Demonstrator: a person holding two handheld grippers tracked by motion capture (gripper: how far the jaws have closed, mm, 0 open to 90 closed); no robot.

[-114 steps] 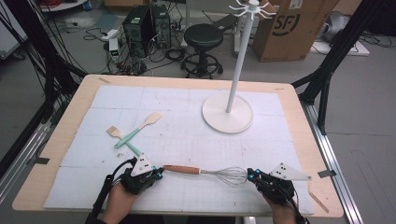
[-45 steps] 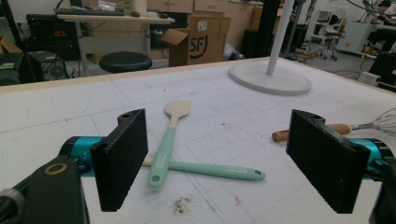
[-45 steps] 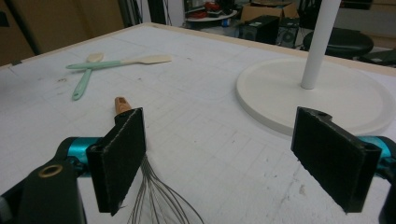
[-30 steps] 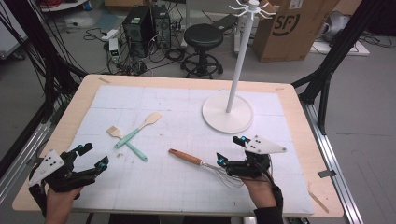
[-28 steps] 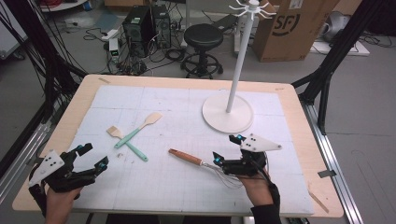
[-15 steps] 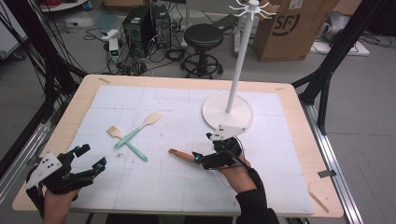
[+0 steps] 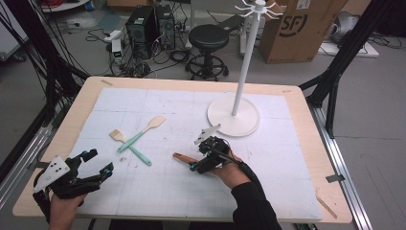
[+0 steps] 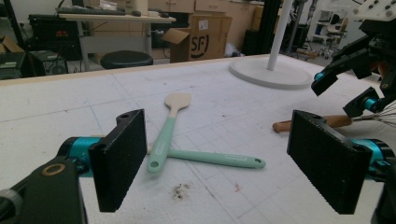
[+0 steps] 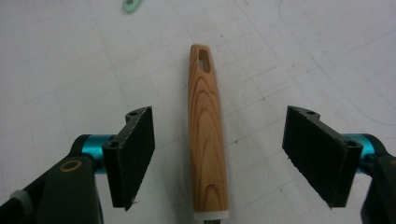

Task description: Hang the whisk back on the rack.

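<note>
A whisk lies on the white mat, its wooden handle (image 7: 182,157) pointing left. My right gripper (image 7: 197,158) hovers over the handle, and the hand hides the wire end. In the right gripper view the wooden handle (image 9: 208,133) runs straight up between the two jaws of the right gripper (image 9: 218,161), which stand open on either side without touching it. My left gripper (image 7: 98,162) is held open at the table's front left, empty. The left gripper view shows its own open jaws (image 8: 224,161), the whisk handle (image 8: 312,123) and the right gripper (image 8: 353,67) beyond.
A mint spatula (image 7: 142,132) and a mint-handled brush (image 7: 130,145) lie crossed left of centre. A white stand with a round base (image 7: 233,117) and tall pole stands at the back right. Bare mat lies between the two grippers.
My right gripper has slid left along the whisk, from its wire end to over the wooden handle. The left gripper has stayed at the front left, open.
</note>
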